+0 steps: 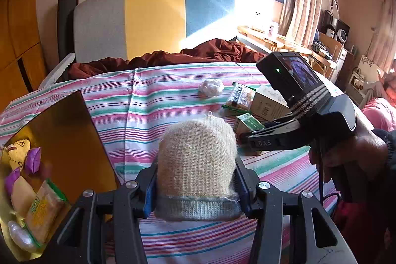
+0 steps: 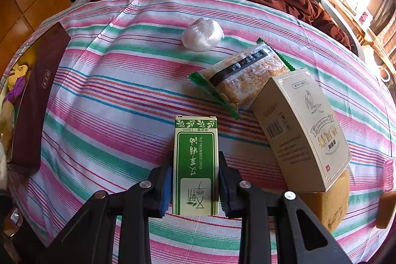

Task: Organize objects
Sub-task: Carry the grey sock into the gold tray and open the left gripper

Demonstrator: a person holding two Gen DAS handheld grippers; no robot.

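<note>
Left gripper (image 1: 195, 186) clamping a cream knitted hat (image 1: 196, 165), right gripper (image 2: 195, 186) pinching a green essential oil box (image 2: 196, 165), striped bedsheet (image 2: 111, 95) below

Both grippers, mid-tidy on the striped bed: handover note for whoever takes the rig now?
Left gripper: clamped on the cream knitted pouch with grey cuff, lifted off the striped sheet.
Right gripper: shut on the small green essential-oil box.
Done: several wrapped snacks lie in the gold-lined gift box on the left.
Left on the sheet: white crumpled plastic ball, green-edged cracker packet, beige carton.
</note>
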